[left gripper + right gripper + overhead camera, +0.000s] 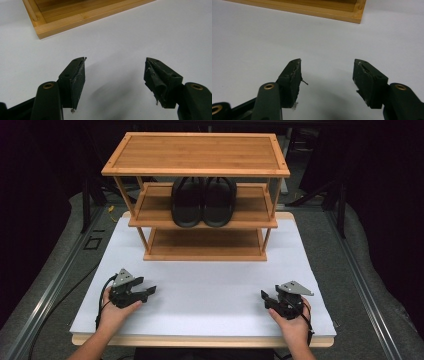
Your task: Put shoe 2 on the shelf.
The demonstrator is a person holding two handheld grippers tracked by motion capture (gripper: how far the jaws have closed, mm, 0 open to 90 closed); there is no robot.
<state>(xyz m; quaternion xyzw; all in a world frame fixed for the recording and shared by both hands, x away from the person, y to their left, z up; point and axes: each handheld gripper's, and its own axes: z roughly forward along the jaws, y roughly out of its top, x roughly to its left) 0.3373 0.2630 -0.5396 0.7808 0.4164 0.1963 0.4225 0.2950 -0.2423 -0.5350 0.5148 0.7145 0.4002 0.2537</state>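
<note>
A three-tier bamboo shoe rack (197, 155) stands at the back of the white table top (210, 295). A pair of black slippers (203, 202) lies side by side on its middle shelf. My left gripper (151, 291) rests low over the table at the front left, held in a hand, jaws open and empty (115, 60). My right gripper (264, 296) is at the front right, also open with nothing between its jaws (327, 61). Both point toward the table's middle. A corner of the rack's bottom shelf (62, 20) lies ahead of the left gripper, and another corner (352, 15) ahead of the right.
The rack's top shelf and bottom shelf (205, 245) carry nothing. Black cables (102, 295) trail from the grippers over the front edge. Grey floor with metal rails (60, 275) flanks the table on both sides; the surroundings are dark.
</note>
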